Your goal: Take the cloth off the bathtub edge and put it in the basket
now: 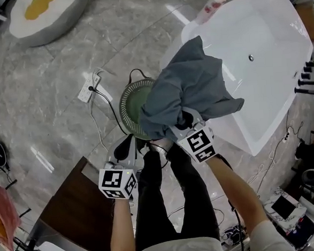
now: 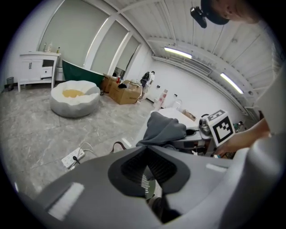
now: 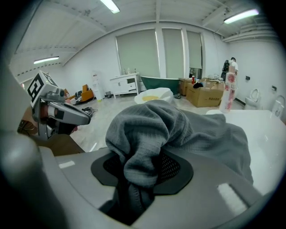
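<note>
A grey cloth hangs bunched from my right gripper, whose jaws are shut on a fold of it. The cloth drapes over the green ribbed basket on the floor, between it and the white bathtub. In the right gripper view the cloth fills the gap between the pads and spills over them. My left gripper is just below the basket's near rim, its fingers closed to a point with nothing in them. The left gripper view shows the cloth held up by the right gripper.
A white power strip with a black cable lies left of the basket. A pink bottle stands by the tub's far end and a black faucet at its right. A round white cushion lies far left, a brown cabinet near left.
</note>
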